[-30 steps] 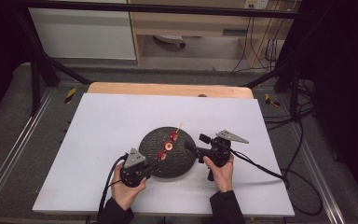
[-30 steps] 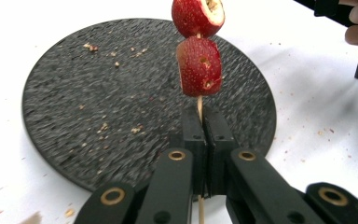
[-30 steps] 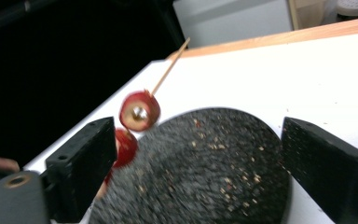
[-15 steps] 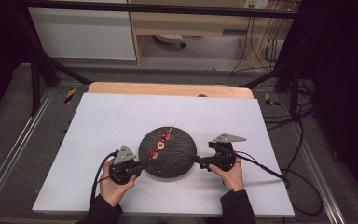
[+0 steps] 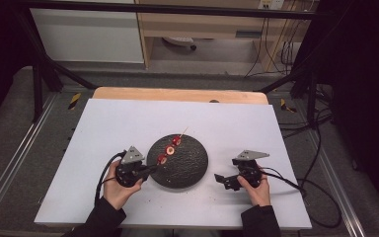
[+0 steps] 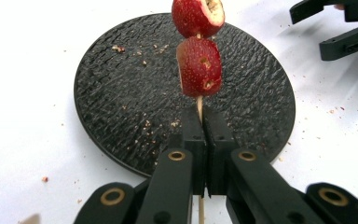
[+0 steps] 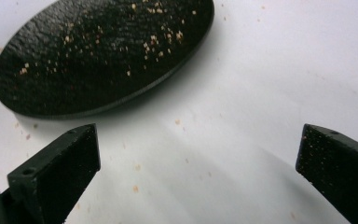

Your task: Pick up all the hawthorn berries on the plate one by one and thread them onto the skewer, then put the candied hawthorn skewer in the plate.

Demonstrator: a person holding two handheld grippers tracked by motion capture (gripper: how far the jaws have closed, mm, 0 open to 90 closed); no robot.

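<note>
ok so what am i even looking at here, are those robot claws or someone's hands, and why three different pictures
They are hand tools, not a robot. A person holds a two-jaw gripper in each hand at a white table.

The high view comes from a fixed camera above the table. The other two come from small cameras riding on each gripper, looking along its black jaws.

On the table lies a round black plate with crumbs on it.

The left gripper has its jaws shut on a thin wooden skewer that carries two strawberry pieces, held above the plate. In the high view it is at the left.

The right gripper holds nothing: its jaws stand wide apart over bare table, beside the plate.
</note>
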